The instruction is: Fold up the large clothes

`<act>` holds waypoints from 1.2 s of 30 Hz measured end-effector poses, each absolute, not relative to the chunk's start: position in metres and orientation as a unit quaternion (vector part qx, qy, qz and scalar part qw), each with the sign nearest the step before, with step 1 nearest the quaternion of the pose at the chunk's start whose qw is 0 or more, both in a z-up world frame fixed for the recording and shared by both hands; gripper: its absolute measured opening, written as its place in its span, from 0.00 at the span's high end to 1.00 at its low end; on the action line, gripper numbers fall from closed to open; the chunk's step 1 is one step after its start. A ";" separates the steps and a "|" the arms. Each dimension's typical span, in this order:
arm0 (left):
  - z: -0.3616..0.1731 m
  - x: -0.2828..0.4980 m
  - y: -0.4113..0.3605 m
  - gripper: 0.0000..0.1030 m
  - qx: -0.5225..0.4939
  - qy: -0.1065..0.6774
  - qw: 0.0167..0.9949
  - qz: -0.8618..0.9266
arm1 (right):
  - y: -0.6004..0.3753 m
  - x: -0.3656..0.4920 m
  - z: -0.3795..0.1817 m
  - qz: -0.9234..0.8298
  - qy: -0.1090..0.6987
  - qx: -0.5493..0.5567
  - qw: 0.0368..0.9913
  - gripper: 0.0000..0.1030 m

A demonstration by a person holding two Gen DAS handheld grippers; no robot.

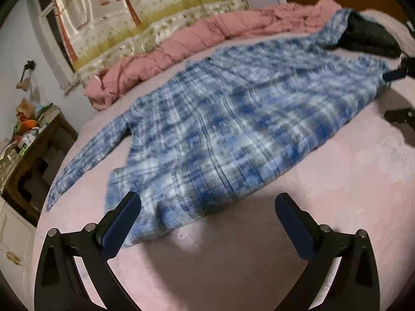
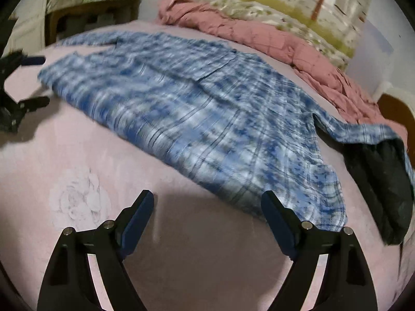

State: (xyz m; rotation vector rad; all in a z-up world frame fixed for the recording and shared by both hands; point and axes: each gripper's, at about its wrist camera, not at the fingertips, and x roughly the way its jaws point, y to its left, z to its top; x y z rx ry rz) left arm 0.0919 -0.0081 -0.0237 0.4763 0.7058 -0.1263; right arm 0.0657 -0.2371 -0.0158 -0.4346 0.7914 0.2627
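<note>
The left hand-held gripper [image 1: 207, 207], black with dark blue pads, has its jaws wide apart and holds nothing. Its left finger overlaps the near hem corner of a large blue-and-white plaid flannel shirt [image 1: 233, 119]; whether it touches the cloth cannot be told. The right hand-held gripper [image 2: 207, 204] is likewise spread wide and empty, its right finger over the shirt's opposite near corner. The shirt lies spread flat ahead of both grippers on a bed covered with a pale pink sheet [image 1: 324, 194]. One sleeve stretches away to the left of the left gripper. The other sleeve lies partly over a crumpled black garment [image 2: 376, 181] to the right of the right gripper. Beyond the shirt, a bunched dusty-pink quilt [image 1: 181, 44] runs along the bed's far edge.
</note>
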 end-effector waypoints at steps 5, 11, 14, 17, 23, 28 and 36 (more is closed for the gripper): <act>-0.032 0.111 0.001 0.00 0.246 0.350 0.904 0.008 | -0.241 0.085 -0.024 0.052 0.378 -0.240 0.892 0.17; -0.038 0.131 0.043 0.91 0.182 0.388 0.903 0.031 | -0.288 0.104 -0.021 -0.003 0.389 -0.206 0.898 0.48; -0.030 0.125 0.052 0.97 0.154 0.384 0.910 0.007 | -0.315 0.107 -0.014 0.005 0.394 -0.154 0.906 0.98; -0.015 0.118 0.054 0.97 0.146 0.371 0.917 -0.008 | -0.328 0.102 0.000 0.032 0.381 -0.109 0.918 0.98; 0.021 0.170 0.055 0.97 0.146 0.399 0.905 -0.016 | -0.327 0.148 0.032 0.042 0.379 -0.082 0.921 0.98; 0.039 0.245 0.058 0.97 0.139 0.408 0.903 0.000 | -0.316 0.222 0.050 0.013 0.363 -0.074 0.929 0.98; -0.013 0.333 0.064 0.97 0.084 0.421 0.903 -0.008 | -0.322 0.303 0.011 -0.005 0.384 -0.039 0.923 0.98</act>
